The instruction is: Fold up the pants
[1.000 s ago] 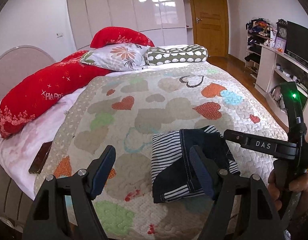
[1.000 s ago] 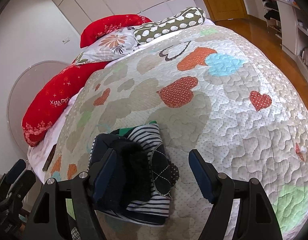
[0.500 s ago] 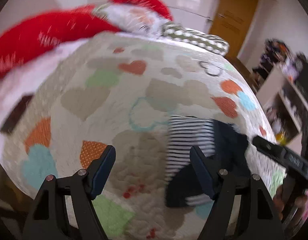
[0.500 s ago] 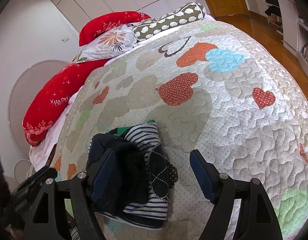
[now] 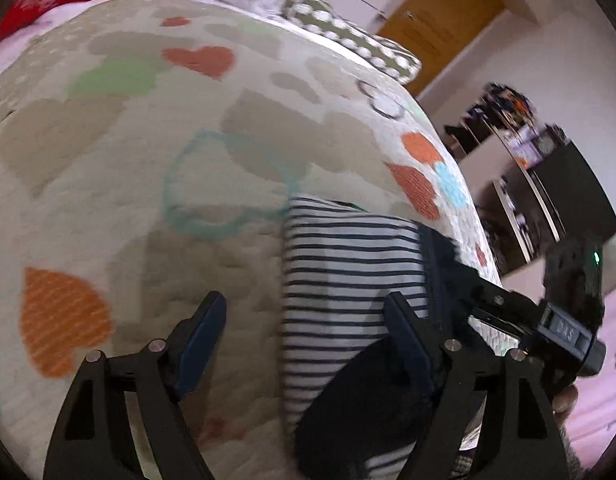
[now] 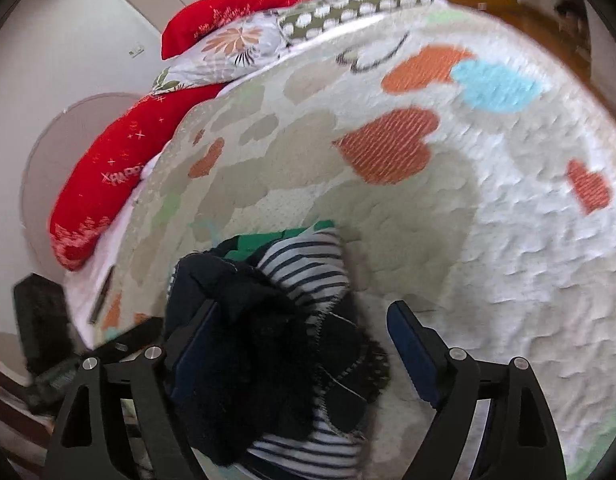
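Left wrist view: a quilted bedspread printed with hearts is seen filling most of the frame, with a spotted bolster at 1 o'clock, a wooden door behind it, and shelving at 3 o'clock, blurred. The right gripper is seen entering at 4 o'clock, its tip laid over the dark edge of the pants. The left gripper is held with jaws spread wide and nothing between them; its right finger is seen against the striped cloth, contact not determinable. Right wrist view: red pillows are noted at 10 o'clock and a floral pillow at 11 o'clock. The pants are seen as a folded bundle on the bedspread at 7 o'clock, striped fabric beneath, dark fabric with a stitched patch bunched on top, a green piece at the far edge. The right gripper's jaws are wide apart, the left finger overlapping the bundle, nothing clamped.
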